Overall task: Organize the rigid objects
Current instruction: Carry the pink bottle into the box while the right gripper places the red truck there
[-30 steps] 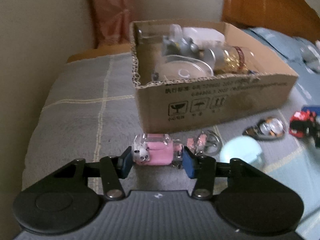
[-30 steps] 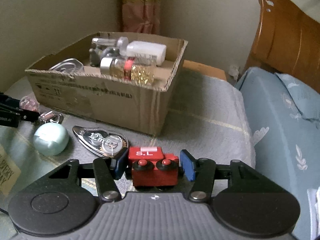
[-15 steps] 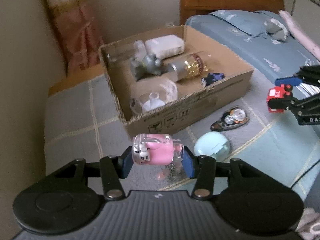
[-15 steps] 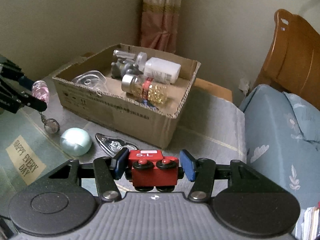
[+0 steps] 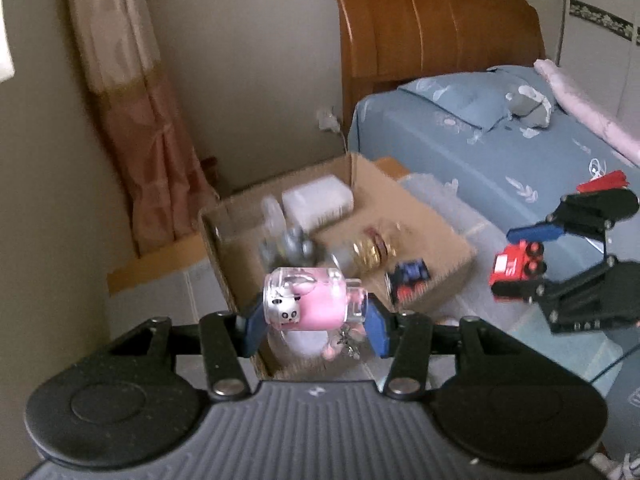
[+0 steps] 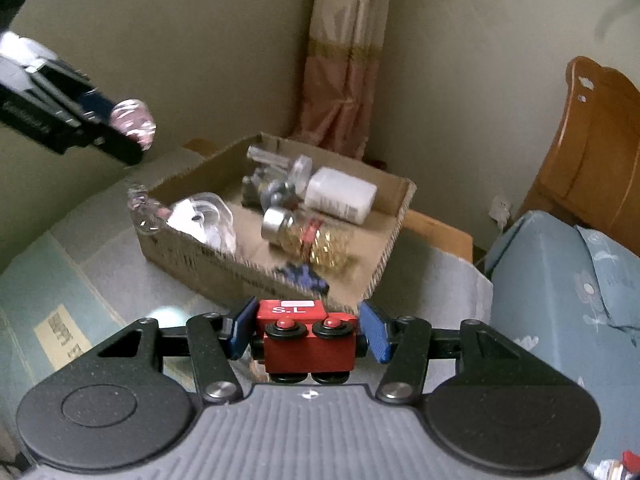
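Observation:
My left gripper [image 5: 316, 316] is shut on a small clear jar of pink stuff with a panda charm [image 5: 310, 300], its keyring dangling below. It hangs above the near left corner of the open cardboard box [image 5: 440, 220]. My right gripper [image 6: 306, 330] is shut on a red toy train car [image 6: 308, 336] marked S.L, held in the air in front of the box's near wall [image 6: 200, 264]. In the left wrist view the right gripper [image 5: 532, 256] with the red car [image 5: 516, 266] hovers to the right of the box. In the right wrist view the left gripper [image 6: 116, 128] with the pink jar [image 6: 134, 120] is high at the left.
The box holds a white bottle [image 6: 342, 196], a jar of gold beads [image 6: 308, 236], a clear plastic lid [image 6: 208, 220], a grey figure [image 6: 272, 194] and a small blue toy [image 5: 410, 278]. A pale blue ball [image 6: 168, 314] lies on the grey blanket. A blue bed [image 5: 500, 152] and wooden headboard [image 5: 432, 28] stand to the right.
Both grippers have risen with their objects. The left one climbed from blanket level to above the box's near corner and rolled; the right one lifted the red car off the blanket.

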A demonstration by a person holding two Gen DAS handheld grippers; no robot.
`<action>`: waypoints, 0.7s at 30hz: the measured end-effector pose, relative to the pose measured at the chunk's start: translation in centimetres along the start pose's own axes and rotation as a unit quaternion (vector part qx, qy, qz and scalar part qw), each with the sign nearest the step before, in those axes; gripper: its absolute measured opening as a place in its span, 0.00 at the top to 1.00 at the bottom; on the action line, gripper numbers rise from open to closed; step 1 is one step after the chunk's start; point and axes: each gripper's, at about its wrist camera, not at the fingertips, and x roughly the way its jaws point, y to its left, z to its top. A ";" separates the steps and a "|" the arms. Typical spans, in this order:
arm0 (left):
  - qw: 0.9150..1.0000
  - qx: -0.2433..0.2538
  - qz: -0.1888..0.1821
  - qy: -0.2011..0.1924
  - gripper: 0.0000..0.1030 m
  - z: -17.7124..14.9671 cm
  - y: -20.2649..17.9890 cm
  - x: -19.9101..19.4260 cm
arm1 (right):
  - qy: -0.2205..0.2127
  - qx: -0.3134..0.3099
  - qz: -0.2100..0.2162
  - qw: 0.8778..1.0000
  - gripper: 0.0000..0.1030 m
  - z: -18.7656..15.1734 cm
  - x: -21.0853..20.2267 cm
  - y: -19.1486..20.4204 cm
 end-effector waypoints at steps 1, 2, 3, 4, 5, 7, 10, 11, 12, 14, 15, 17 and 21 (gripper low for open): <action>1.000 0.003 0.001 -0.003 0.52 0.7 0.1 0.3 | -0.002 -0.001 0.002 1.000 0.41 0.4 0.2 -0.1; 1.000 0.006 0.003 -0.005 0.52 1.3 0.2 0.6 | -0.002 -0.002 0.004 1.000 0.41 0.8 0.3 -0.1; 1.000 0.007 0.008 -0.006 0.52 2.0 0.4 1.1 | -0.004 -0.002 0.005 1.000 0.41 1.1 0.4 -0.2; 1.000 0.008 0.010 -0.005 0.52 2.5 0.5 1.5 | -0.005 -0.002 0.006 1.000 0.41 1.6 0.7 -0.3; 1.000 0.009 0.012 -0.004 0.52 2.9 0.5 1.9 | -0.004 -0.003 0.009 1.000 0.41 1.9 0.8 -0.2; 1.000 0.012 0.019 0.000 0.52 3.7 0.8 3.0 | -0.008 -0.004 0.011 1.000 0.41 2.6 1.2 -0.3; 0.999 0.014 0.030 0.009 0.52 4.1 1.3 4.5 | -0.011 -0.008 0.009 1.000 0.41 3.7 1.8 -0.4; 0.999 0.013 0.033 0.012 0.52 4.2 1.5 5.0 | -0.011 -0.010 0.008 1.000 0.41 4.0 2.1 -0.4; 0.999 0.012 0.037 0.014 0.52 4.2 1.7 5.6 | -0.010 -0.011 0.008 1.000 0.41 4.3 2.3 -0.4; 0.999 0.010 0.044 0.020 0.52 4.1 2.2 6.5 | -0.011 -0.012 0.009 1.000 0.41 4.8 2.7 -0.5; 0.999 0.009 0.048 0.025 0.52 4.0 2.4 7.0 | -0.011 -0.013 0.010 1.000 0.41 5.0 2.9 -0.5; 0.998 0.002 0.053 0.033 0.51 3.6 2.8 7.8 | -0.010 -0.012 0.010 1.000 0.41 5.5 3.3 -0.6; 0.998 -0.018 0.051 0.030 0.12 2.7 3.4 8.2 | -0.009 -0.011 0.013 1.000 0.41 6.2 4.0 -0.6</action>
